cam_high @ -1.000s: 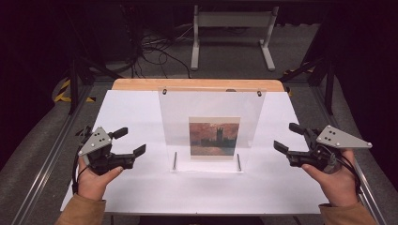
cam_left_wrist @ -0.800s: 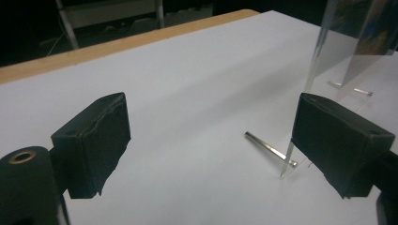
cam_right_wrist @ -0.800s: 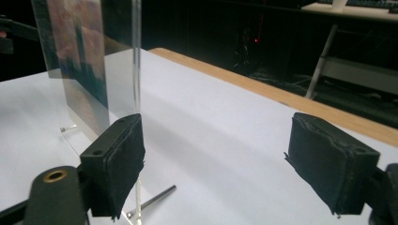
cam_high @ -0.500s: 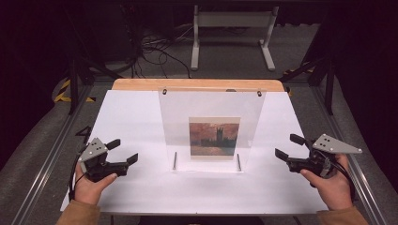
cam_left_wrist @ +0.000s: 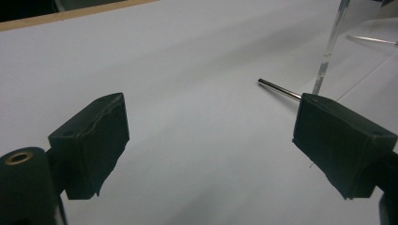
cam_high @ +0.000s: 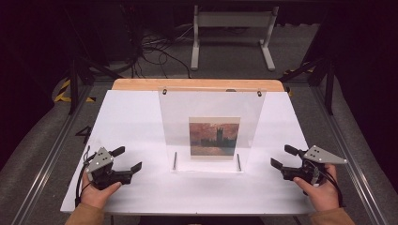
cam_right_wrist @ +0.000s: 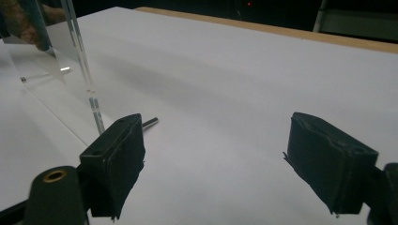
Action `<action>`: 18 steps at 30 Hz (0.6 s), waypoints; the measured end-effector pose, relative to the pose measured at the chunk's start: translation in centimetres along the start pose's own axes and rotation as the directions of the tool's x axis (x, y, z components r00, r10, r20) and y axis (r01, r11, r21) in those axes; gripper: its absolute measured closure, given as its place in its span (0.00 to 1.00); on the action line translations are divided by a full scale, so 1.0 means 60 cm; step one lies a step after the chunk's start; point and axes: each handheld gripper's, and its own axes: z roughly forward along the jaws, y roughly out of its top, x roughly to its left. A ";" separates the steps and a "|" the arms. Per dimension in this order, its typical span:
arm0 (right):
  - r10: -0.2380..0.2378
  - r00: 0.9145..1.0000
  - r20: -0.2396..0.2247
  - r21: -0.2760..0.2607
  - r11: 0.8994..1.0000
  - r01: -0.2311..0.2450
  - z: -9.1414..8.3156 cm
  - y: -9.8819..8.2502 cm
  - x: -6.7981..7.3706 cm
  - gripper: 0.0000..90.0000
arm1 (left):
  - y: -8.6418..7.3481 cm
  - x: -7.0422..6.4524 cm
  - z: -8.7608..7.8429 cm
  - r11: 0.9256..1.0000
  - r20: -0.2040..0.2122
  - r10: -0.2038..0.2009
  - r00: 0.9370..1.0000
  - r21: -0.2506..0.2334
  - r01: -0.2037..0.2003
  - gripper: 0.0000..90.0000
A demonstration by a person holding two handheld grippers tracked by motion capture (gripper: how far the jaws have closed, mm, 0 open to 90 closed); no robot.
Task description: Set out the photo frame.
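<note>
Acrylic frame (cam_high: 211,126) with the little painting print (cam_high: 214,136) in it stands upright in the middle of the white table (cam_high: 136,117), leaning back a bit, with two thin metal pins (cam_high: 174,160) poking out toward the person at its base. It sits between the two grippers and touches neither. The left gripper (cam_high: 126,158) is off to its left near the front edge, the right gripper (cam_high: 283,156) off to its right, both near the frame but clearly apart from it.

Both are released, jaws spread wide with nothing between them. In the left gripper view the left gripper (cam_left_wrist: 206,140) has only bare table between its pads, and one pin (cam_left_wrist: 279,89) plus the frame's clear edge (cam_left_wrist: 331,47) show past the right-hand jaw. The right gripper (cam_right_wrist: 213,154) has the other pin (cam_right_wrist: 150,123) peeking out behind its left-hand jaw, next to the frame's edge (cam_right_wrist: 84,70).

Hard to make out: the print is small and blurry from the high view, just reddish sky and a dark building shape. The frame is cut off at the edge of both gripper views.

Left hand (cam_high: 96,192) and right hand (cam_high: 321,190) come in from the bottom, low over the table, grippers angled inward toward the frame.
</note>
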 end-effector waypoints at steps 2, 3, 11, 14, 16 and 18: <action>-0.010 1.000 0.003 0.007 1.000 0.010 0.004 -0.006 0.004 0.21 | -0.005 0.001 0.003 1.000 0.011 -0.012 1.000 0.007 0.012 0.12; -0.013 1.000 0.003 0.006 1.000 0.013 0.006 -0.009 0.006 0.21 | -0.007 0.002 0.004 1.000 0.016 -0.021 1.000 0.008 0.021 0.12; -0.023 1.000 -0.015 0.037 0.999 0.023 0.025 -0.024 0.018 0.21 | -0.015 0.006 0.011 0.999 0.028 -0.046 0.999 0.007 0.045 0.12; -0.033 0.999 -0.012 0.040 0.999 0.033 0.026 -0.023 0.021 0.21 | -0.015 0.007 0.010 0.999 0.029 -0.049 0.998 0.008 0.049 0.12; -0.035 0.999 -0.011 0.044 0.998 0.036 0.027 -0.023 0.021 0.21 | -0.015 0.007 0.010 0.999 0.027 -0.050 0.998 0.008 0.049 0.12; -0.034 0.999 -0.011 0.044 0.998 0.035 0.027 -0.023 0.021 0.21 | -0.015 0.005 0.010 0.999 0.023 -0.046 0.999 0.008 0.046 0.12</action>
